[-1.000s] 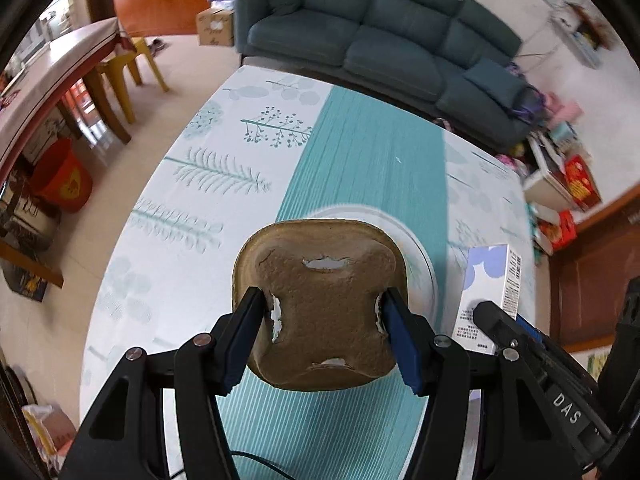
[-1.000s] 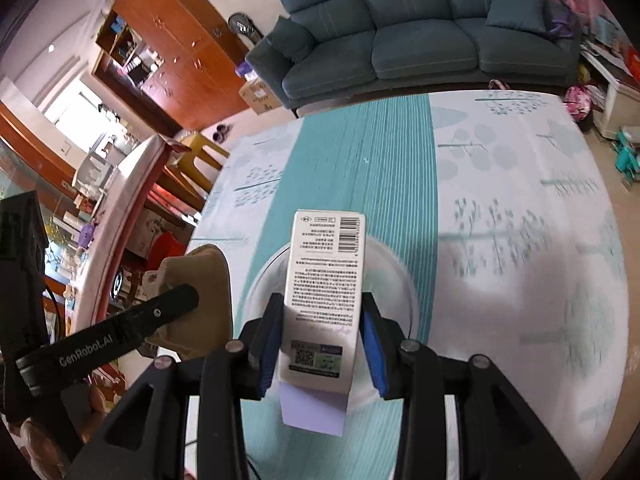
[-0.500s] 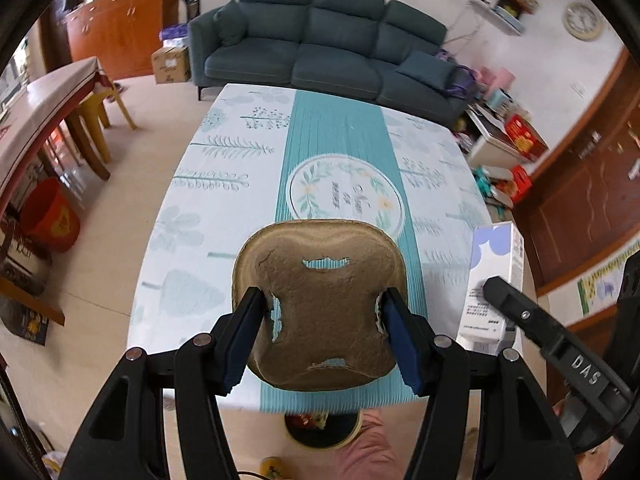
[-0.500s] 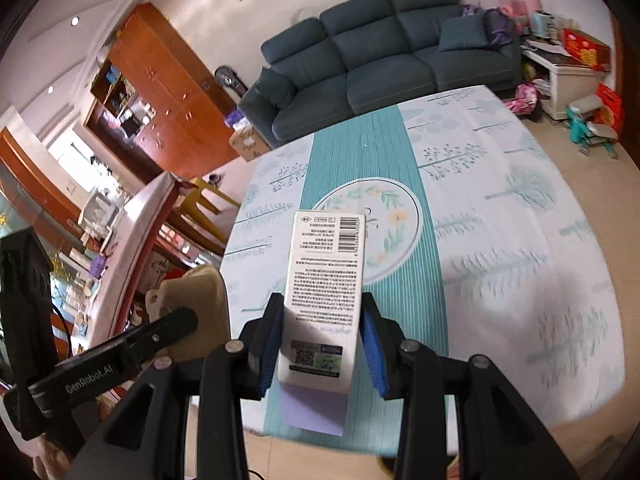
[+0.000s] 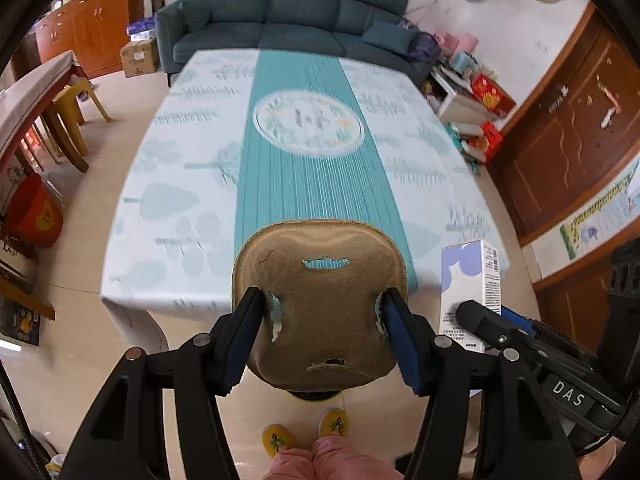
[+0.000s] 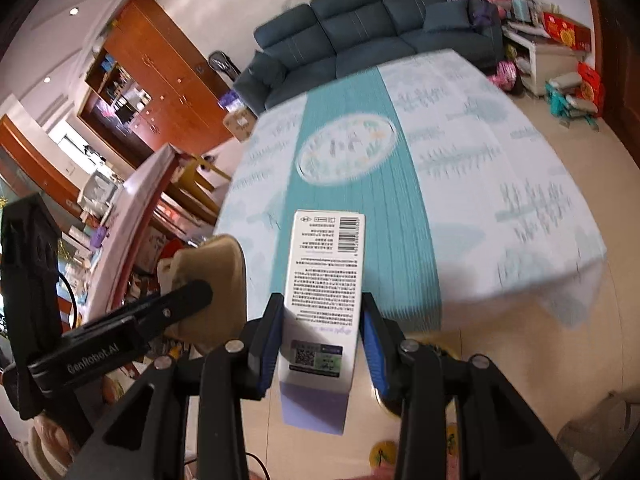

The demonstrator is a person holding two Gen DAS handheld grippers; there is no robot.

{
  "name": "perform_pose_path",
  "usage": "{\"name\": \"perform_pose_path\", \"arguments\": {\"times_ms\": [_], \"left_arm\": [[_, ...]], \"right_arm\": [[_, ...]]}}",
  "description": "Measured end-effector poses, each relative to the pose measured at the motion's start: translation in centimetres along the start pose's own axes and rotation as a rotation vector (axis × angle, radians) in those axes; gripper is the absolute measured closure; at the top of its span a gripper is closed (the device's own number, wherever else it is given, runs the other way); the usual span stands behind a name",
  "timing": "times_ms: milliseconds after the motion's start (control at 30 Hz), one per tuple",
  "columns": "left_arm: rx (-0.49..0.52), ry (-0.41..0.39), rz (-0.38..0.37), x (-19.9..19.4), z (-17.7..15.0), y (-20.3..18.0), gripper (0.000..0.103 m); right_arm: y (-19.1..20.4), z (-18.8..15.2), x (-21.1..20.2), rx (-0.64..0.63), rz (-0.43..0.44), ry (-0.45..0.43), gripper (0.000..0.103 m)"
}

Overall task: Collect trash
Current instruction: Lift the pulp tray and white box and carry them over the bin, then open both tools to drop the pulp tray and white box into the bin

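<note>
Brown moulded-pulp tray point(image 5: 324, 304) is sitting clamped between the blue pads of the left gripper point(image 5: 325, 334), hanging in the air off the near edge of the table point(image 5: 172, 216). The right gripper point(image 6: 322, 346) is gripping a white printed carton point(image 6: 325, 292) by its sides, also off that near edge, above the floor, just beside the tray.

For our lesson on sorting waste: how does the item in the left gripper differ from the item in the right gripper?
The pulp tray is brown, rounded and rough, with torn holes; the carton is white and lilac, straight-edged and smooth. The carton carries print and a barcode; the pulp tray is plain. Both are clamped between blue pads, the tray in the left gripper, the carton in the right gripper.
</note>
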State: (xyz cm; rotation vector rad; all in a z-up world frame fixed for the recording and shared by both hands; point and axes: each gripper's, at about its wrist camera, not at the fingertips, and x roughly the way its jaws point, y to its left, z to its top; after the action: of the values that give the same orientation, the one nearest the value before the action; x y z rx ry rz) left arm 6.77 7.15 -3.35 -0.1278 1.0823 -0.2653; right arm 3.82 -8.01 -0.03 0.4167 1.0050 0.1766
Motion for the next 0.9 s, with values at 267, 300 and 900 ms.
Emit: {"name": "perform_pose_path", "arguments": {"times_ms": [267, 300, 900], "left_arm": [[-0.005, 0.105, -0.006, 8.0, -5.8, -1.1, 0.043], [-0.004, 0.113, 0.001, 9.1, -6.4, -1.2, 0.043], [0.013, 0.197, 0.070, 30.7, -16.8, 2.6, 0.033]], "right_arm": [[-5.9, -6.3, 5.1, 0.073, -0.021, 0.125, 0.066], [-6.7, -7.0, 6.3, 0.074, -0.026, 0.144, 0.066], [-18.9, -18.1, 29.3, 0.103, -0.066, 0.402, 0.062]]}}
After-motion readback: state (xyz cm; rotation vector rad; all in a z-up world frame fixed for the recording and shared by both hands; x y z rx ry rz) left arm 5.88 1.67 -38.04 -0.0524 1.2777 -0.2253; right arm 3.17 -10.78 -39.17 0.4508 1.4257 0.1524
